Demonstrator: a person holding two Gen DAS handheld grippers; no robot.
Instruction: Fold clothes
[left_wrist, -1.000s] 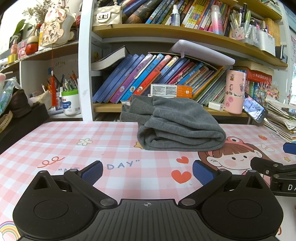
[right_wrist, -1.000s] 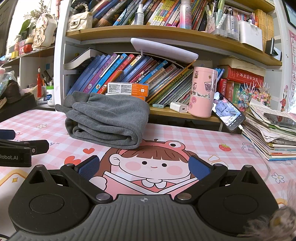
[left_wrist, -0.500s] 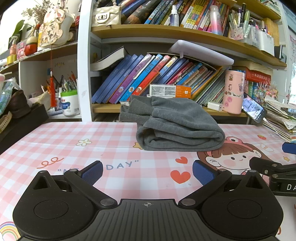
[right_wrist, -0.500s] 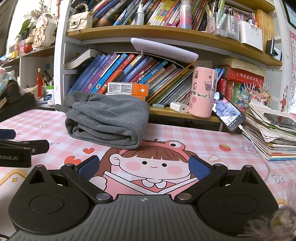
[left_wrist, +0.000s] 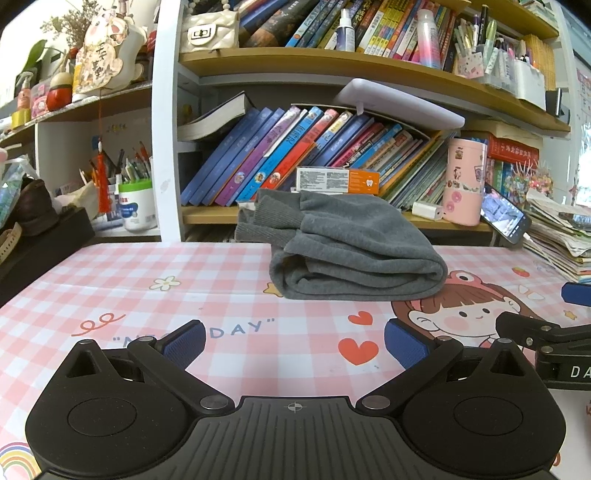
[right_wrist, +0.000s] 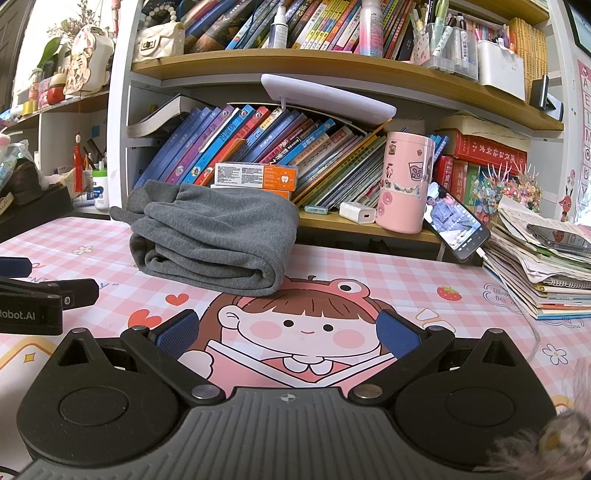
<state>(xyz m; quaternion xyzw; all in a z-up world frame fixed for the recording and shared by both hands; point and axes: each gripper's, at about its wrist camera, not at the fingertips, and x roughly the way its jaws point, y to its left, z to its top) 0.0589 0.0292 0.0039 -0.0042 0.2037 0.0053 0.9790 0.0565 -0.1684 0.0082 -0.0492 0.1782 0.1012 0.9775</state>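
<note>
Nothing has shifted since a moment ago: the folded grey fleece garment (left_wrist: 354, 247) sits at frame centre on the pink checked cartoon tablecloth (left_wrist: 110, 280). Left gripper (left_wrist: 293, 339) and right gripper (right_wrist: 288, 330) hover low, jaws wide, empty. A careless grab could unroll the bundle's loose ribbed cuffs (left_wrist: 258, 218).

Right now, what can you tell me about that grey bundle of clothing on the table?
The grey garment is soft, fleecy-looking knit, folded into a thick stack with a rounded fold on its right and ribbed cuffs sticking out at upper left. It lies on the pink checked tablecloth, just before the bookshelf. Neither gripper touches it; both sit open, short of it.
</note>
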